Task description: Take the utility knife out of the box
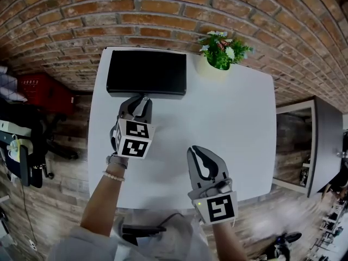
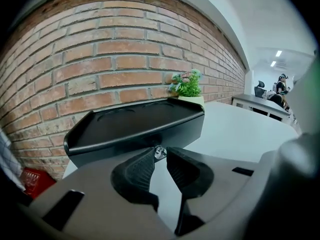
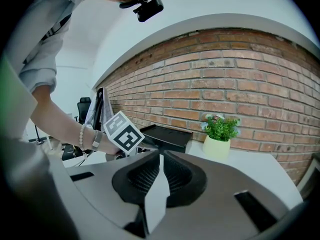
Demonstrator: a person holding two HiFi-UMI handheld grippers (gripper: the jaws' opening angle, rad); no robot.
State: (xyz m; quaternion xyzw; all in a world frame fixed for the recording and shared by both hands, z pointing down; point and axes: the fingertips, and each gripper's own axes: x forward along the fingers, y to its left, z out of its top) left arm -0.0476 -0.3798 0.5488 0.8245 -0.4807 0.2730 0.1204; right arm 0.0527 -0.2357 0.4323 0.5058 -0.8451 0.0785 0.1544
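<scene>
A flat black box (image 1: 145,72) lies closed at the back of the white table (image 1: 244,118), near the brick wall. No utility knife shows in any view. My left gripper (image 1: 144,98) is at the middle of the box's front edge. In the left gripper view its fingertips (image 2: 150,156) pinch a small silver knob (image 2: 159,152) on the front wall of the box (image 2: 135,129). My right gripper (image 1: 199,152) hovers over the table's near right part, shut with nothing in it. In the right gripper view its jaws (image 3: 161,156) point toward the box (image 3: 167,136).
A potted green plant (image 1: 220,53) in a pale pot stands right of the box at the table's back edge. A red crate (image 1: 46,91) and a dark chair (image 1: 27,145) sit on the floor to the left. A cabinet (image 1: 304,140) stands to the right.
</scene>
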